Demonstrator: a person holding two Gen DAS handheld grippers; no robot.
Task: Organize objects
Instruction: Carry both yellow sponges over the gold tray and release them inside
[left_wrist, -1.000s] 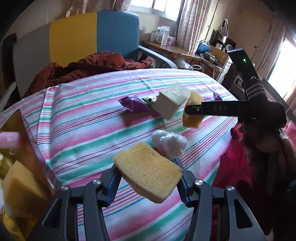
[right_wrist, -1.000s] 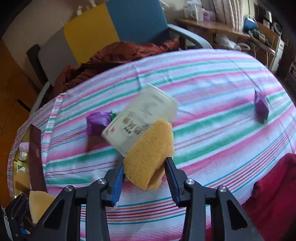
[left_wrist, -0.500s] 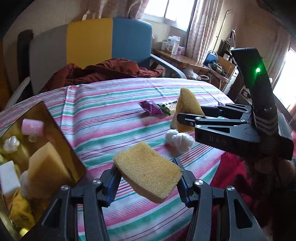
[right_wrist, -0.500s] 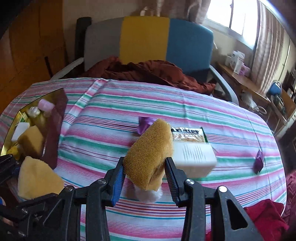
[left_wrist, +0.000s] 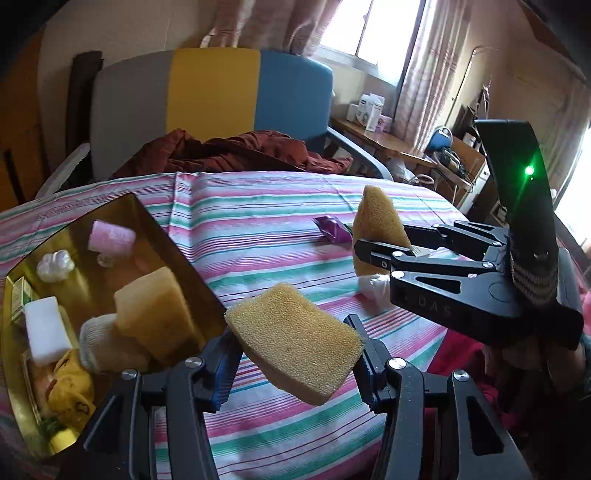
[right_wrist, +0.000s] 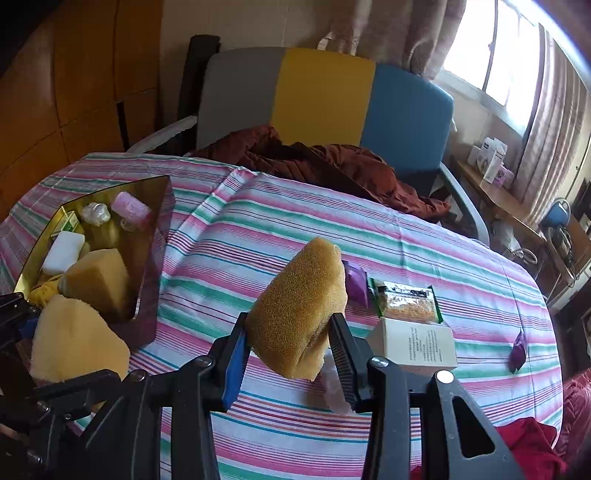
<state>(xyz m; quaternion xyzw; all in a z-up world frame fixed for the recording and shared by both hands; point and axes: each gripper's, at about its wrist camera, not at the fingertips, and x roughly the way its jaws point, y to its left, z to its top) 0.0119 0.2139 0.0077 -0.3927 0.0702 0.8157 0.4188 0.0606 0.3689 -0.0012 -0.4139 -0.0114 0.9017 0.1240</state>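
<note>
My left gripper (left_wrist: 295, 354) is shut on a yellow sponge (left_wrist: 295, 349) and holds it above the striped table, just right of the gold box (left_wrist: 162, 236). My right gripper (right_wrist: 288, 339) is shut on a second yellow sponge (right_wrist: 299, 310), held upright above the table's middle; it also shows in the left wrist view (left_wrist: 380, 225). The gold box (right_wrist: 162, 236) sits at the table's left and holds several items: a sponge (left_wrist: 155, 314), a white block (left_wrist: 46, 330), a pink roll (left_wrist: 110, 234). The left-held sponge shows in the right wrist view (right_wrist: 74, 339).
On the striped tablecloth (right_wrist: 406, 236) lie a purple packet (right_wrist: 356, 282), a green snack packet (right_wrist: 406, 299), a cream carton (right_wrist: 417, 341), a white wad (left_wrist: 373, 286) and a purple wrapper (right_wrist: 517, 350). A chair (right_wrist: 325, 96) with a brown garment (right_wrist: 314, 158) stands behind.
Both grippers have swung left toward the gold box, each still holding its sponge. The box has come much further into both views.
</note>
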